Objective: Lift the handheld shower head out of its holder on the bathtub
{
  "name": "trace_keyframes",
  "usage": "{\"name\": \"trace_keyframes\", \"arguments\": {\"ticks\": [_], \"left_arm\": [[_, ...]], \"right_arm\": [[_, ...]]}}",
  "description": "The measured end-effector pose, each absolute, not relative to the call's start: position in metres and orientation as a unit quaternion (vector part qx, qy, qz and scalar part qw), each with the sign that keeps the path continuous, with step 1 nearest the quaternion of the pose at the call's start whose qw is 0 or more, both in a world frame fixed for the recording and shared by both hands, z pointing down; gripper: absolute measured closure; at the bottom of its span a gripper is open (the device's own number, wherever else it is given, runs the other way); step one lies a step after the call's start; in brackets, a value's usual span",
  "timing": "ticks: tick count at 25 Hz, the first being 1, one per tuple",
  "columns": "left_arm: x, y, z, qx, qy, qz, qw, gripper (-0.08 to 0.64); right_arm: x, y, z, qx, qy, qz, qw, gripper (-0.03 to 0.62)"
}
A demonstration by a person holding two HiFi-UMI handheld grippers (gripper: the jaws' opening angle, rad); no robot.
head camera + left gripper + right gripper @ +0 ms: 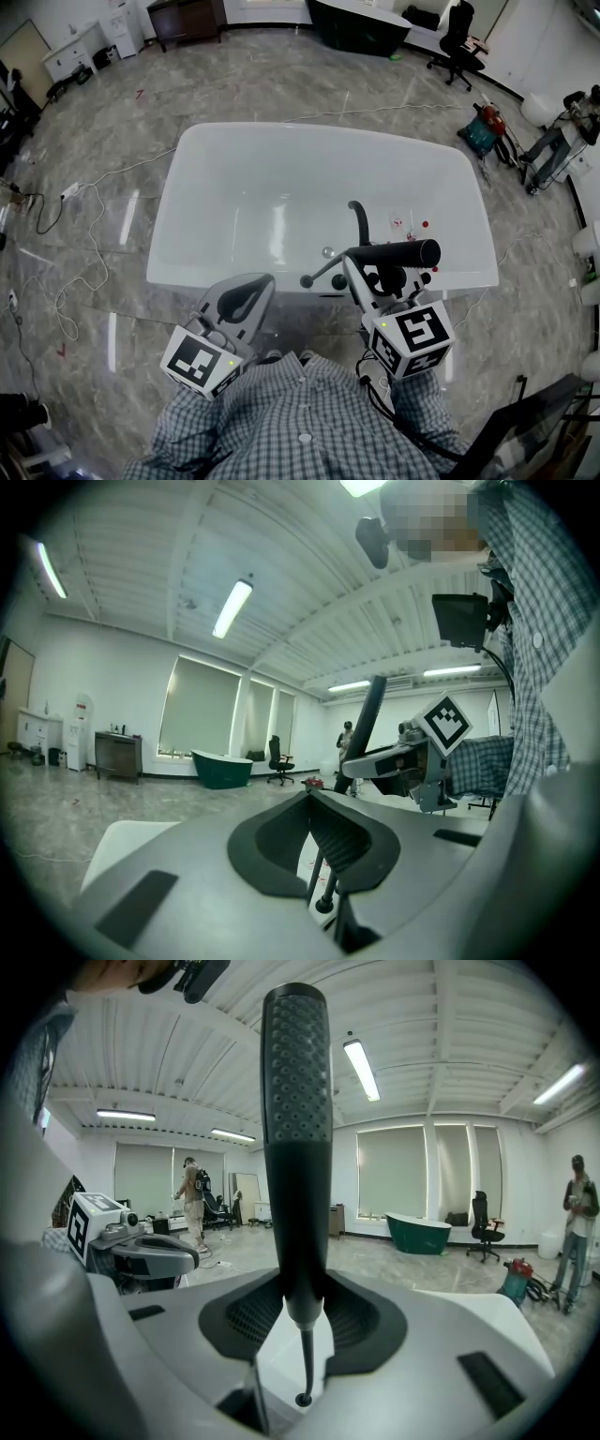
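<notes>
Right gripper [298, 1314] is clamped on the shower head [398, 253], low on its handle. The wand lies over the bathtub's [178, 202] near rim, just beside the black spout [359, 223]. Left gripper [319, 836] is closed, with nothing in it. I'd expect it to be rigid, light and slick, with hose drag. Best hold is the narrow neck, with the 2 pads square on it.

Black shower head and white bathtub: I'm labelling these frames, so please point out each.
black perforated handheld shower head [297, 1101], right gripper view, on its dotted spray face.
white oval bathtub [244, 206], head view, on its bare inner surface.
</notes>
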State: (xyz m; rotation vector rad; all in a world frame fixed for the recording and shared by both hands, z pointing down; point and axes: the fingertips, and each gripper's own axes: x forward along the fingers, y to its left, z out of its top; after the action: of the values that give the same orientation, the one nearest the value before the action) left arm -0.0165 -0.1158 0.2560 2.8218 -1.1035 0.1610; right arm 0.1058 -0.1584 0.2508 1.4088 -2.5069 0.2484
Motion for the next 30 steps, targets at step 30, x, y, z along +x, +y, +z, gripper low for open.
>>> {"name": "trace_keyframes", "arguments": {"ticks": [30], "left_arm": [[-0.019,-0.113,0.264,0.925,-0.371,0.057,0.063,0.554]], "right_arm": [[0.102,-0.155,0.253,0.473,-0.867,0.079,0.135,0.459]]}}
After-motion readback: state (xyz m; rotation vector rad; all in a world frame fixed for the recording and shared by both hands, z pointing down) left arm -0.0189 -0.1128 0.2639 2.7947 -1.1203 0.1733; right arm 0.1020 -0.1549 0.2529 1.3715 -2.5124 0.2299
